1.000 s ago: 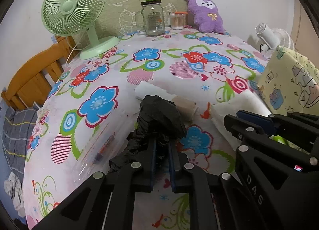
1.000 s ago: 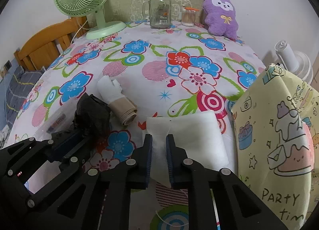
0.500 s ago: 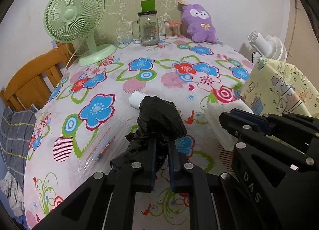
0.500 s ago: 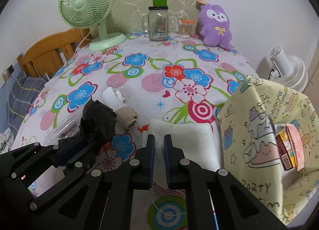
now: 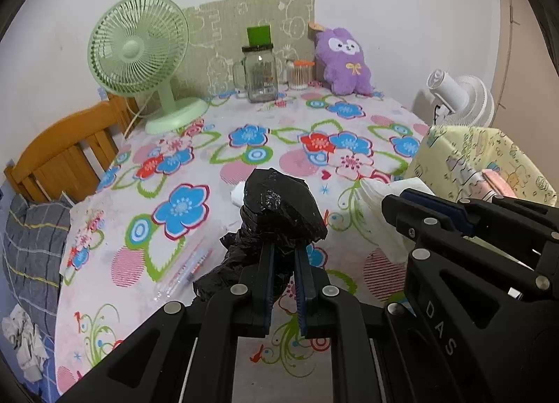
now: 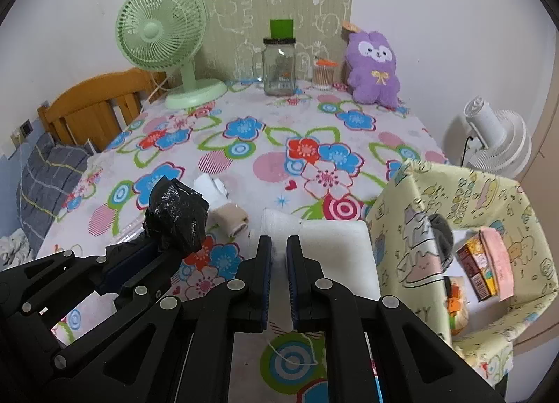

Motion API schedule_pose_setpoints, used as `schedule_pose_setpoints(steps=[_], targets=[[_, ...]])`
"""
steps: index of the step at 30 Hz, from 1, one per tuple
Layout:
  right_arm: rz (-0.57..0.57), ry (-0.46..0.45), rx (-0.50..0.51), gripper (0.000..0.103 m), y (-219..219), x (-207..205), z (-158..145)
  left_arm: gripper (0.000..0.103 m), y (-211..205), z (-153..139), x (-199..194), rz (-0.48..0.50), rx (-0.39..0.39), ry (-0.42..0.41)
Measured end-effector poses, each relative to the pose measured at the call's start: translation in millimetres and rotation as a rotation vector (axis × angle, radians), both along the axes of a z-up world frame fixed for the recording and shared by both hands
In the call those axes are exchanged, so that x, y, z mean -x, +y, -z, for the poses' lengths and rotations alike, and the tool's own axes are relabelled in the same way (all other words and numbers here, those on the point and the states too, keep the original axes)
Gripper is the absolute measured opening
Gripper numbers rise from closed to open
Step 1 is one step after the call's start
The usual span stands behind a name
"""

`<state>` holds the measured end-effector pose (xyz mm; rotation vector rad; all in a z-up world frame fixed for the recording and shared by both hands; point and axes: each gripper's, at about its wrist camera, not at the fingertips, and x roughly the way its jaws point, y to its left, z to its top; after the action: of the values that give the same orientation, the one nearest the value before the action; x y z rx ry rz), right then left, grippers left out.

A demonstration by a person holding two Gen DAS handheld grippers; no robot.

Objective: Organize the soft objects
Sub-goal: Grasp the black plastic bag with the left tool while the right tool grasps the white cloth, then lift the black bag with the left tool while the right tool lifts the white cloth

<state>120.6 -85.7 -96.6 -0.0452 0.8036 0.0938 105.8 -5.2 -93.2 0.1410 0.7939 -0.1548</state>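
1. Left gripper (image 5: 282,256) is clamped on the black plastic bag (image 5: 279,203), held clear of the table (image 5: 244,144), near left.
2. Right gripper (image 6: 278,259) pinches the white foam sheet (image 6: 332,245) beside the yellow fabric bin (image 6: 464,193), probably for binning.
3. Only the right wrist view shows the bin's inside and the rolled socks (image 6: 223,207).

Two fans (image 6: 164,43) (image 6: 496,137) (one green, one white), one jar (image 6: 279,67), one plush (image 6: 374,67).

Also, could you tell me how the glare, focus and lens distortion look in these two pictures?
Left wrist view: soft even light, small glints on the black plastic bag, fisheye bending the wall and wooden chair, dark corners. Right wrist view: same curvature, sharp white foam pad, a faint reflection on the glass jar, no motion blur.
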Motion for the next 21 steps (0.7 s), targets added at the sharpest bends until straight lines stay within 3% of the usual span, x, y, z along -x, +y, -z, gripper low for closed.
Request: schedule_pose_setpoints(steps=[21], targets=[[-0.008, -0.135, -0.002, 0.011, -10.2, 37.3, -62.6, 0.008, -11.4, -58.0, 35.0, 0.016, 0.008, -0.124]])
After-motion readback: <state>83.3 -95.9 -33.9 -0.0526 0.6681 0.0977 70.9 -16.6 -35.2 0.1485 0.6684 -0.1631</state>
